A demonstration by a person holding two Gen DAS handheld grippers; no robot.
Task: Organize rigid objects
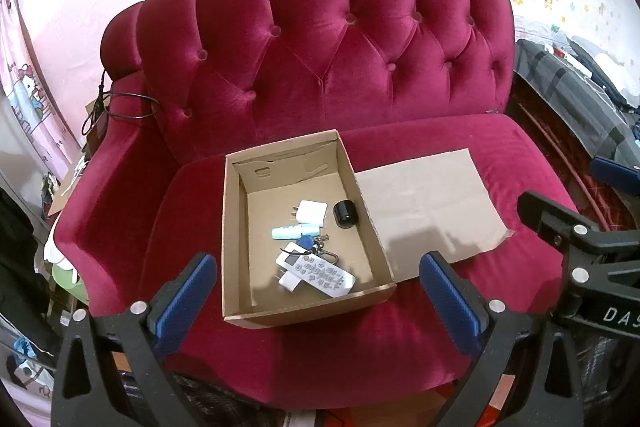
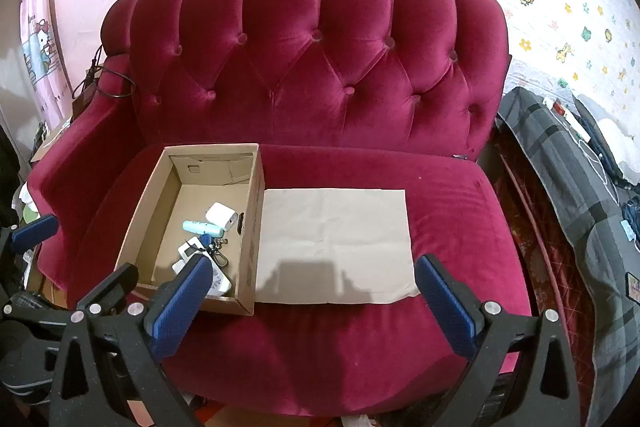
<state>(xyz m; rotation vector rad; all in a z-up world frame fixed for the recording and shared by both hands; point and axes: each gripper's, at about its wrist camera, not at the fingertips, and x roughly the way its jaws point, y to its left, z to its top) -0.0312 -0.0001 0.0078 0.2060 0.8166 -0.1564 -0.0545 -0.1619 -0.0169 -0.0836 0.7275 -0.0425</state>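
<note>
An open cardboard box (image 1: 230, 239) (image 2: 250, 227) sits on the red sofa seat. Inside lie a white charger (image 1: 311, 213) (image 2: 221, 216), a black round object (image 1: 345, 213), a light blue tube (image 1: 294, 231) (image 2: 200, 227), a blue key fob with keys (image 1: 310, 242) (image 2: 208, 241) and a white remote (image 1: 316, 273) on a second white plug. A flat sheet of cardboard (image 1: 430, 209) (image 2: 334, 245) lies bare to the right of the box. My left gripper (image 1: 318, 291) is open and empty above the box's near edge. My right gripper (image 2: 314, 293) is open and empty above the sheet's near edge.
The red tufted sofa (image 1: 320, 59) (image 2: 312, 67) fills both views. A black cable (image 1: 116, 107) hangs on its left arm. A bed with a grey plaid blanket (image 2: 560, 163) stands to the right. Clutter lies on the floor at the left.
</note>
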